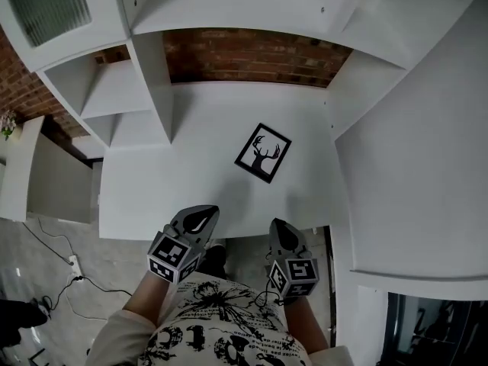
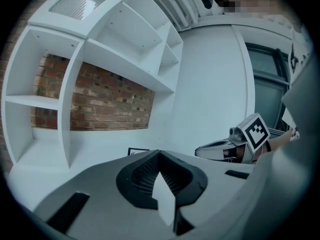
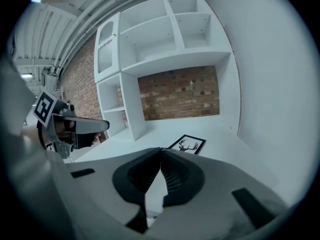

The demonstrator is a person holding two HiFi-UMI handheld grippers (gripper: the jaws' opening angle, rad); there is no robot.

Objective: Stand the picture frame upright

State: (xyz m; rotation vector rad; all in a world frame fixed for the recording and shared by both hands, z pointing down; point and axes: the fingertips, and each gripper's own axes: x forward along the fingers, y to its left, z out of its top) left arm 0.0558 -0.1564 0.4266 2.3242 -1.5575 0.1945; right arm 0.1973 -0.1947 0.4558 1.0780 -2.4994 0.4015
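Note:
A black picture frame [image 1: 263, 152] with a deer-head print lies flat on the white desk [image 1: 198, 181], turned at an angle, near the desk's middle right. The right gripper view shows the frame [image 3: 188, 144] just beyond the jaw tips; only a corner of the frame [image 2: 136, 151] peeks out in the left gripper view. My left gripper [image 1: 203, 215] is at the desk's near edge, shut and empty. My right gripper [image 1: 280, 230] is beside it at the same edge, also shut with nothing in it. Both are well short of the frame.
White shelf units [image 1: 122, 90] stand at the desk's left, and a white side panel [image 1: 412, 166] walls its right. A brick wall [image 1: 252, 56] backs the desk. Cables and a power strip [image 1: 72, 265] lie on the floor at the left.

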